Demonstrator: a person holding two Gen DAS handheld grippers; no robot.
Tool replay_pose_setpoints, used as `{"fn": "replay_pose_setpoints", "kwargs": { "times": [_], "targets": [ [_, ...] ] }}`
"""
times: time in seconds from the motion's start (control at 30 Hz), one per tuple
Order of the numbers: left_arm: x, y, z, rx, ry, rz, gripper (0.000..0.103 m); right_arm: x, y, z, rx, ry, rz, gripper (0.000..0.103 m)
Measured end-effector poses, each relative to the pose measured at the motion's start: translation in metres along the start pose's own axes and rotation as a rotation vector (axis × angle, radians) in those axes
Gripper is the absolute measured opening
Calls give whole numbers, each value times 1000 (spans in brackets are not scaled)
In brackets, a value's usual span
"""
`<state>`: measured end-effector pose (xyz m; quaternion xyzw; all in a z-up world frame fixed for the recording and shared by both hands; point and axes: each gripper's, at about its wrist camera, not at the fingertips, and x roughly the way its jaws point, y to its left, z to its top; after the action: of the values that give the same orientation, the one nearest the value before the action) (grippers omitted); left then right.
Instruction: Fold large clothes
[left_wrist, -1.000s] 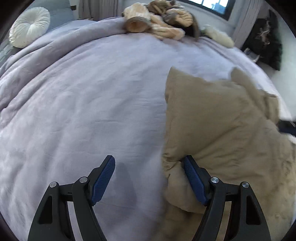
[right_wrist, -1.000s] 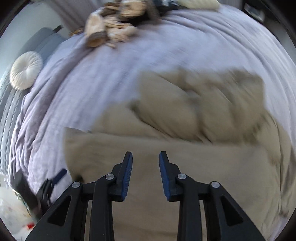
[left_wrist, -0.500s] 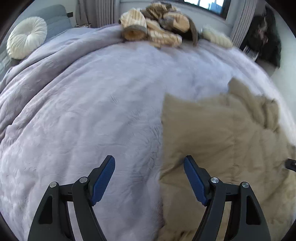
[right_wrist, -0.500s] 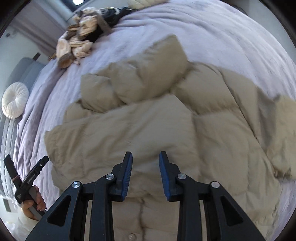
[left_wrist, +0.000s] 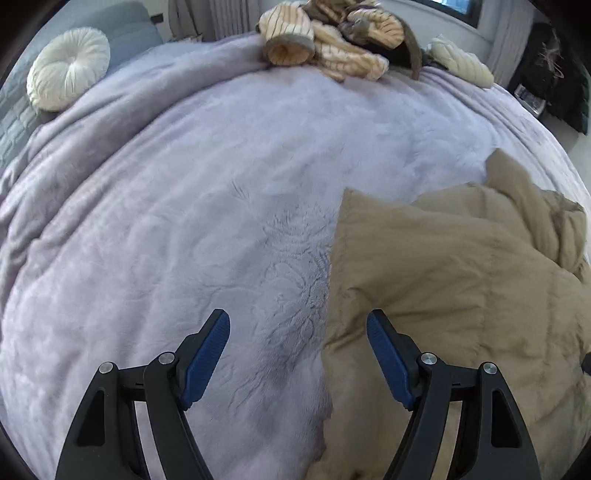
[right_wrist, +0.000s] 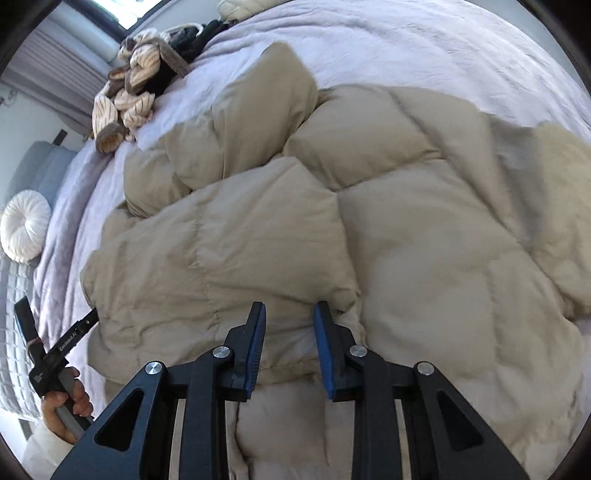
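A large beige puffer jacket (right_wrist: 369, 229) lies spread on the lilac bed cover (right_wrist: 424, 48), one part folded across its middle. In the left wrist view the jacket (left_wrist: 461, 280) fills the right side. My left gripper (left_wrist: 298, 343) is wide open and empty above the jacket's left edge, its right finger over the fabric. My right gripper (right_wrist: 289, 332) is open with a narrow gap and hangs empty over the jacket's front. The left gripper also shows in the right wrist view (right_wrist: 55, 354), held in a hand at the jacket's left.
A heap of striped cream and brown clothes (left_wrist: 325, 40) lies at the far end of the bed. A round white cushion (left_wrist: 68, 74) sits far left on a grey headboard. Bare lilac cover (left_wrist: 166, 221) spreads left of the jacket.
The jacket edge has dropped out of my left gripper and settled flat on the bed. My right gripper has moved over the jacket's front and its view has steadied.
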<state>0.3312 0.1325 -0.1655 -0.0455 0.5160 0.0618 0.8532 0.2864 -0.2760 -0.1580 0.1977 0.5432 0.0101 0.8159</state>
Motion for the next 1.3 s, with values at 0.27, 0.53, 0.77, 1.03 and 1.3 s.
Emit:
{"fn": "replay_pose_setpoints", "kwargs": {
  "times": [0.27,0.53,0.77,1.03,1.3],
  "targets": [
    [-56,-41,-22,110,5,-51,78,-47,-41,-20,102,-19,43,34],
    [-85,-122,-70,200,71,-134,78,-87,-103,-55,223,-27,58,44],
    [-99,-203,-99,295,103,-214,78,-116,-165,-79,336,-68,50,54],
    [-114,-272,-118,408,75,-233,103,-144,-229,-83,433,-150,64,79],
    [-113,-315,-131,449,89,-209,103,-160,-295,-74,560,-266,115,88]
  ]
}}
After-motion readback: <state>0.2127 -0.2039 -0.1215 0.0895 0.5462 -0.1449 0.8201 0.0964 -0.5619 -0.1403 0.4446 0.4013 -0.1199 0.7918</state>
